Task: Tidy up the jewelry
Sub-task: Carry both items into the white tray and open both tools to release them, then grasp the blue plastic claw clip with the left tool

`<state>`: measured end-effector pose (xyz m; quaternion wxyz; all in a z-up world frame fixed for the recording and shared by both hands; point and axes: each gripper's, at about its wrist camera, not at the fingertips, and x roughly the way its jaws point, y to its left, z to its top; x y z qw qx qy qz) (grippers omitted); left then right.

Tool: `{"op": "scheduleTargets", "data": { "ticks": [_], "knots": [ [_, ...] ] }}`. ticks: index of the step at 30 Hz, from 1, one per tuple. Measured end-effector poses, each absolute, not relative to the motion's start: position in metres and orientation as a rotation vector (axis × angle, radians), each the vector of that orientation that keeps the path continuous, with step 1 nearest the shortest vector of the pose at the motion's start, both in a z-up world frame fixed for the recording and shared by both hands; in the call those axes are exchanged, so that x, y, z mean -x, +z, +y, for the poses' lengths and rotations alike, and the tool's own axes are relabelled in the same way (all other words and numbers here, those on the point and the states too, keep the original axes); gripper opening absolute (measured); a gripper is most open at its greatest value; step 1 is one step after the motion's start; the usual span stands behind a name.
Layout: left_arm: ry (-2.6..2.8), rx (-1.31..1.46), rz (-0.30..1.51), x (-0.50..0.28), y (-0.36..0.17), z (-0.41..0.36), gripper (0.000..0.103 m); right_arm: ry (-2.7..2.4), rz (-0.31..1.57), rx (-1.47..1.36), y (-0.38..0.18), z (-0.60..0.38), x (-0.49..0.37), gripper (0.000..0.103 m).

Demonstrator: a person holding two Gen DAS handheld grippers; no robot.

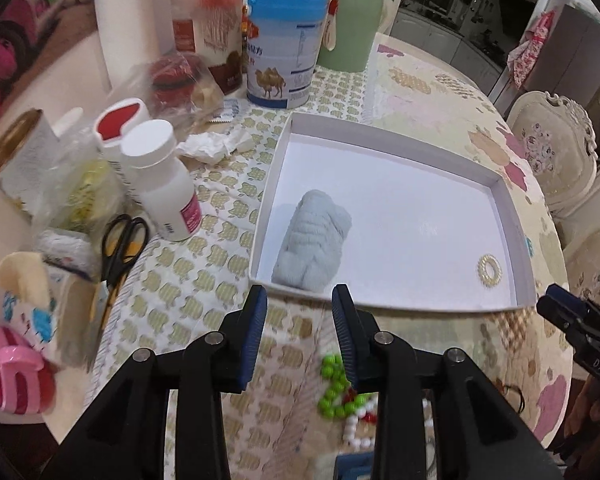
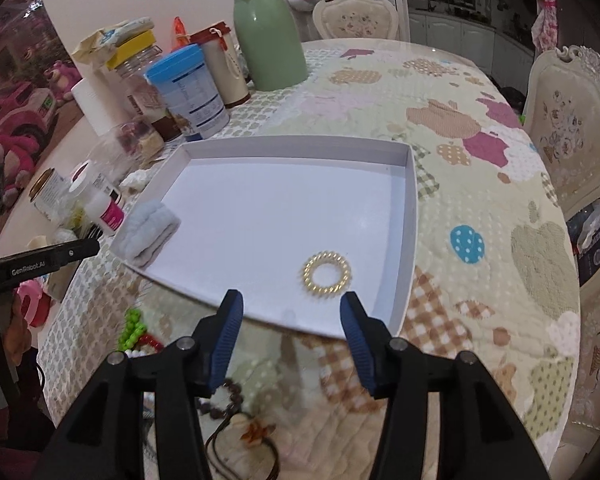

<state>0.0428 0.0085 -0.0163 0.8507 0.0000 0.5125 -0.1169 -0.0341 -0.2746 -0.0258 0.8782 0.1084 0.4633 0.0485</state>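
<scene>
**Mia:** Two tools are over the near side of the counter (image 2: 480, 184). The left tool (image 1: 300, 300) has its blue fingers (image 1: 256, 332) spread apart, and nothing is between them. The right tool (image 2: 292, 312) is spread wide too, and it holds nothing.

**Ben:** Where is the jewelry?

**Mia:** One gold ring bracelet (image 2: 326, 275) lies flat in the white box lid (image 2: 300, 150), in its near right corner. It sits just past the right tool's fingers, not touching them. The left camera shows it too, close to the right wall of the lid.

**Ben:** What else is in the lid?

**Mia:** A rolled light blue towel (image 1: 312, 246) lies by the near left wall. It is well apart from the bracelet and just past the left tool.

**Ben:** Is more jewelry out?

**Mia:** Yes. A green bead string (image 1: 334, 388) lies on the counter, near side of the lid, with white beads (image 1: 354, 428) and some red ones beside it. Part of it is hidden behind the left tool. A dark brown bead bracelet (image 2: 224, 400) and a dark cord with an amber charm (image 2: 256, 432) lie under the right tool.

**Ben:** And on the left?

**Mia:** Lots of stuff stands there. A blue-lidded tin (image 1: 284, 48) with a camel on it, a green jug (image 2: 268, 32), a white pill bottle (image 1: 160, 176) and black scissors (image 1: 122, 244).
</scene>
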Motion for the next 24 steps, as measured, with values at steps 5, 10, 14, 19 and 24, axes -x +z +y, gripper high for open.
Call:
{"op": "scheduleTargets", "data": {
  "ticks": [5, 10, 14, 19, 24],
  "knots": [
    [-0.251, -0.021, 1.054, -0.018, -0.008, 0.009, 0.033, 0.098, 0.95, -0.215, -0.016, -0.266, 0.05, 0.056],
    [-0.272, -0.036, 1.045, 0.005, -0.002, 0.009, 0.033, 0.105, 0.934, -0.193, -0.006, -0.256, 0.067, 0.058],
    [-0.276, -0.038, 1.042, 0.02, 0.001, 0.012, 0.033, 0.116, 0.93, -0.193, -0.003, -0.251, 0.079, 0.059],
    [-0.274, -0.072, 1.023, 0.039, 0.003, 0.011, 0.033, 0.133, 0.929, -0.194, -0.001, -0.243, 0.089, 0.06],
    [-0.288, -0.088, 1.025, 0.055, 0.002, 0.01, 0.033, 0.148, 0.929, -0.182, 0.0, -0.236, 0.099, 0.061]
  ]
}}
